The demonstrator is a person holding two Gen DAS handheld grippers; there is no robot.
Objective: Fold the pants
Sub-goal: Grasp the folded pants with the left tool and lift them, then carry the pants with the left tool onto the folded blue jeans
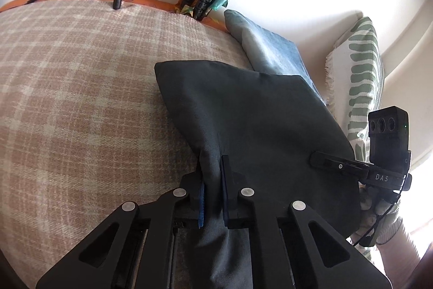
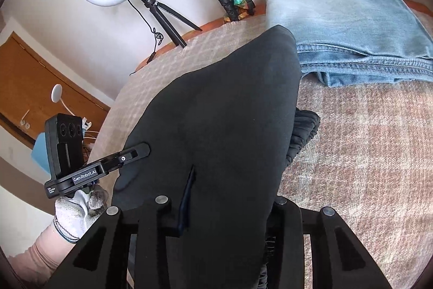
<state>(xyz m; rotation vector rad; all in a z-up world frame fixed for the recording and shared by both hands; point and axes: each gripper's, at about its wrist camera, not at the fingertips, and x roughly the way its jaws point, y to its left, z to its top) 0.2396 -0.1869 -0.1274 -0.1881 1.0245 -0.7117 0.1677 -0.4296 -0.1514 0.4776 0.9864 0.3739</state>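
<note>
We've got the dark charcoal soft-fabric pants (image 1: 257, 121) lying on the bed's pink-and-cream plaid blanket (image 1: 81, 88), toward its far edge, one corner touching the folded light-blue jeans (image 2: 351, 26) by the far corner; the left tool (image 1: 213, 191) is clamped tight on a pinch of the near edge of the dark cloth; the right tool (image 2: 227, 207) has its jaws part way apart with a thick bunch of the same pants between them, so we'd call it gripped too. For this step we'd lift both ends level, keep the cloth taut between the tools, and carry the near edge over to the far one so the seams line up; no slack, no twisting. Containers: none we can see, so nothing to report there.
</note>
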